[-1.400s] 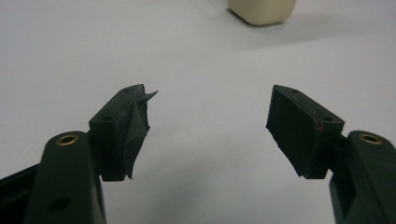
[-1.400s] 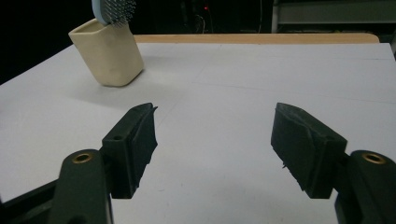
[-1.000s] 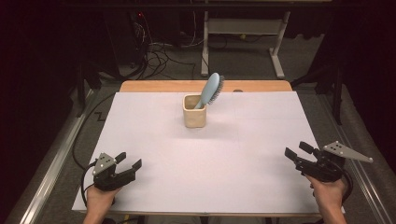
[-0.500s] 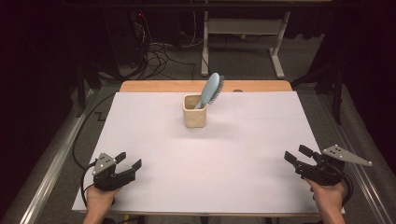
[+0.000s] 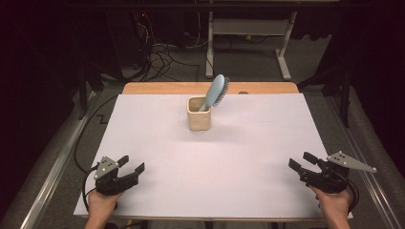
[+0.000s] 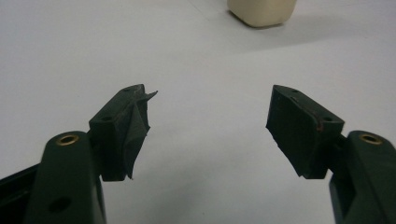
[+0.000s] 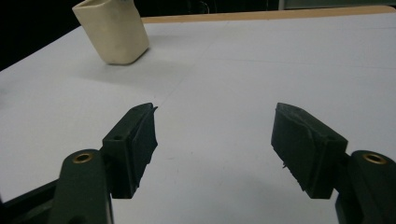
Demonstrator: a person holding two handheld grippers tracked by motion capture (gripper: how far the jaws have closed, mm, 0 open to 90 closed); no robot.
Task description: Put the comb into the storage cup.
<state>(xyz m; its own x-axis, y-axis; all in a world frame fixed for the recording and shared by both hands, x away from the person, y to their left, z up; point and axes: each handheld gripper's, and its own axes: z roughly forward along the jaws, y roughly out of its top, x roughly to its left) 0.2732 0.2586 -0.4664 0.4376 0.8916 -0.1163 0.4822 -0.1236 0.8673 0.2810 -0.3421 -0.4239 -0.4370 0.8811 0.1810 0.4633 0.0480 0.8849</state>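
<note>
A cream square cup (image 5: pixel 199 113) stands upright at the back middle of the white table cover (image 5: pixel 239 157). A light blue hairbrush (image 5: pixel 216 91) leans in it, bristle head up and tilted to the right. My left gripper (image 5: pixel 131 165) rests near the front left corner, open, nothing between its jaws. My right gripper (image 5: pixel 302 161) sits near the front right edge, also open and empty. The cup's base (image 6: pixel 262 11) shows far ahead in the left gripper view (image 6: pixel 210 109). In the right gripper view (image 7: pixel 213 126) the cup (image 7: pixel 112 30) stands at upper left.
The white cover lies on a wooden tabletop whose bare strip (image 5: pixel 210 88) shows along the back edge. Behind it are cables (image 5: pixel 162 52) on a dark floor and a white table frame (image 5: pixel 248 28). A metal rail (image 5: pixel 52 176) runs along the left side.
The right hand has drawn slightly back toward the front edge. The left gripper, cup and brush have not moved.
</note>
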